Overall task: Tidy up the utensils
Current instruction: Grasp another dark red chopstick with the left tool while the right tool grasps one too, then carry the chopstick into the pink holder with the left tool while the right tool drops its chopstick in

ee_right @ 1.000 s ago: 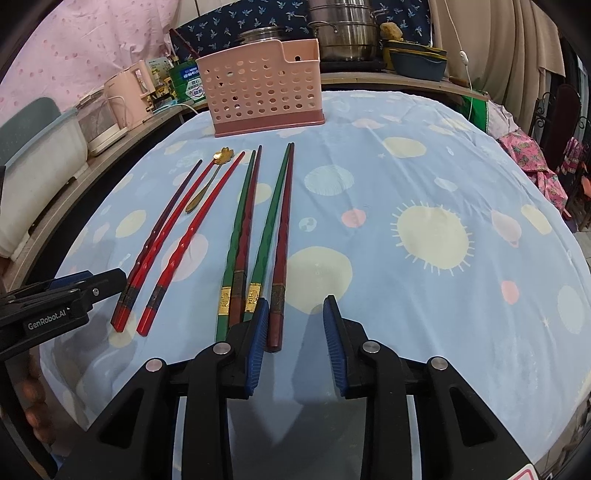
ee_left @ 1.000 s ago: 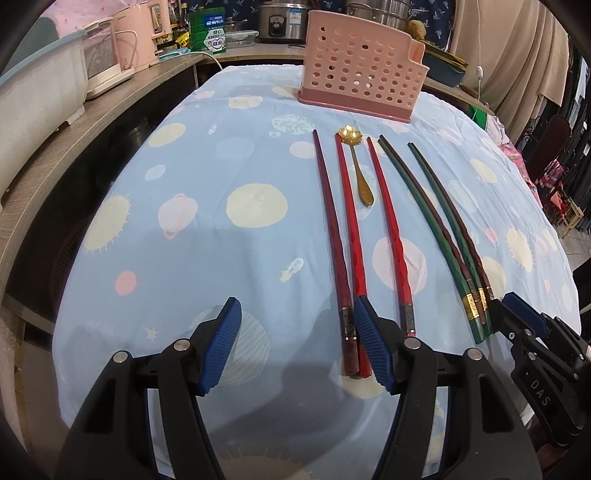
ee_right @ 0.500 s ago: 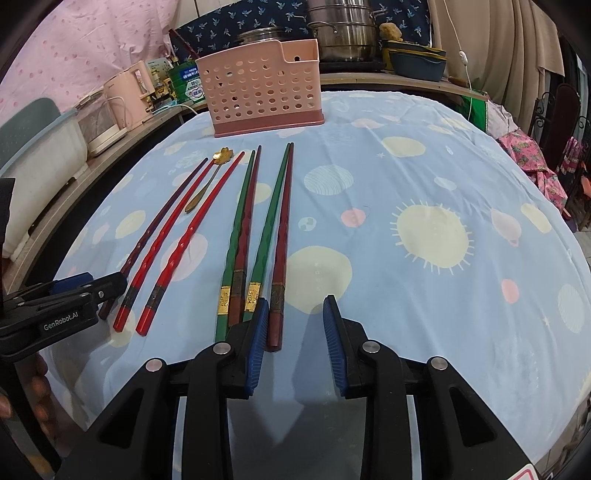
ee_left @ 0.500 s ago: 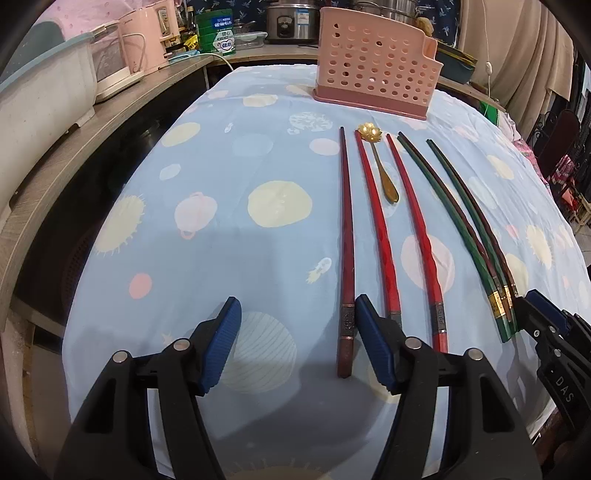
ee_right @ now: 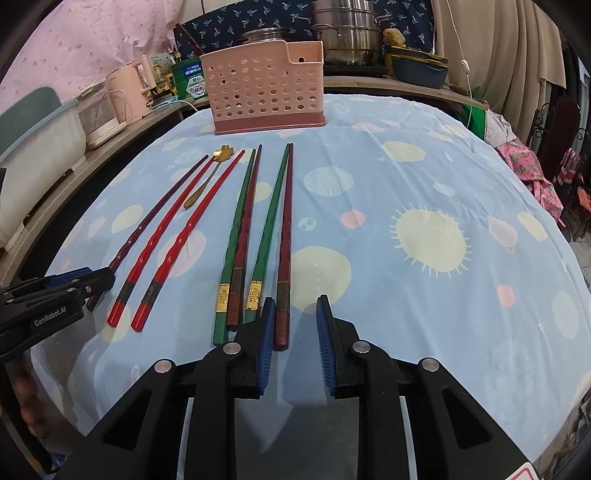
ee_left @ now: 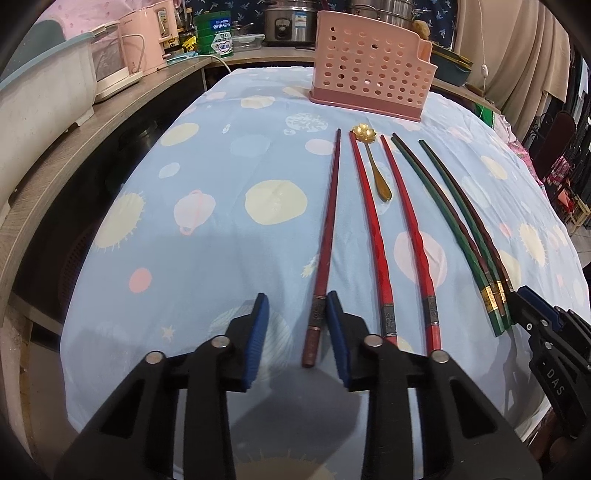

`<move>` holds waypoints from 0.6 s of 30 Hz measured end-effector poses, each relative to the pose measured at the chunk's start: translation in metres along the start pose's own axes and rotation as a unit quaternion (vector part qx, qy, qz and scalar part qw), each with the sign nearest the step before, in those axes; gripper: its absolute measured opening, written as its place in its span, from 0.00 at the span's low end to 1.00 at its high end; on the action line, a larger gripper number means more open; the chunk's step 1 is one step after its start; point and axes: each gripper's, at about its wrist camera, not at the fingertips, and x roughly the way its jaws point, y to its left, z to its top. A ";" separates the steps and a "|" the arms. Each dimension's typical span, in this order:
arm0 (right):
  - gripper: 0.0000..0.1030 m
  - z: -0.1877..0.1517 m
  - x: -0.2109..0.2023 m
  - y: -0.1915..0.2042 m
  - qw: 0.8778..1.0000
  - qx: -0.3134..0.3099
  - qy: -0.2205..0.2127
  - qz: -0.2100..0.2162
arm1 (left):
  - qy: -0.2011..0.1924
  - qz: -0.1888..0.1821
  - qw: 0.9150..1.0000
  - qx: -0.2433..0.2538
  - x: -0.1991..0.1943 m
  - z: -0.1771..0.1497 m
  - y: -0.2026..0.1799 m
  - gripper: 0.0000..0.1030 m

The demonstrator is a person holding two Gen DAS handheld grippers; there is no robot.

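A pink perforated holder (ee_left: 369, 85) (ee_right: 264, 92) stands at the far side of the blue cloth. Before it lie several chopsticks in a row, red ones and green-and-brown ones, plus a gold spoon (ee_left: 373, 162) (ee_right: 207, 181). My left gripper (ee_left: 297, 332) is closing with the near end of the leftmost dark red chopstick (ee_left: 319, 280) between its fingers, close to the right pad but not pinched. My right gripper (ee_right: 295, 332) is closing too. The rightmost brown chopstick (ee_right: 283, 288) ends between its fingers, next to the left pad, without being clamped.
A wooden counter (ee_left: 110, 122) along the left carries a pink kettle (ee_left: 147, 37), a white tub and tins. Steel pots (ee_right: 347, 33) and a blue dish stand behind the holder. The right half of the cloth (ee_right: 443, 229) bears no utensils.
The left jaws have narrowed a lot, and the dark red chopstick's near end now lies apart from the red one, between the fingers. The right jaws have narrowed slightly.
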 end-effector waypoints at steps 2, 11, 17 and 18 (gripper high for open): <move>0.12 0.000 0.000 0.001 1.000 -0.003 0.000 0.000 | 0.002 -0.010 1.000 -0.004 -0.001 0.000 0.002 0.15; 0.07 -0.001 -0.009 0.001 1.000 -0.005 -0.004 0.004 | 0.009 -0.031 0.999 -0.015 -0.010 -0.001 0.007 0.07; 0.07 0.010 -0.028 -0.001 1.000 0.005 -0.029 0.013 | -0.013 -0.031 0.999 -0.022 -0.033 0.009 0.013 0.07; 0.07 0.012 -0.031 -0.002 0.999 0.008 -0.033 0.015 | -0.017 -0.032 0.999 -0.024 -0.038 0.011 0.014 0.07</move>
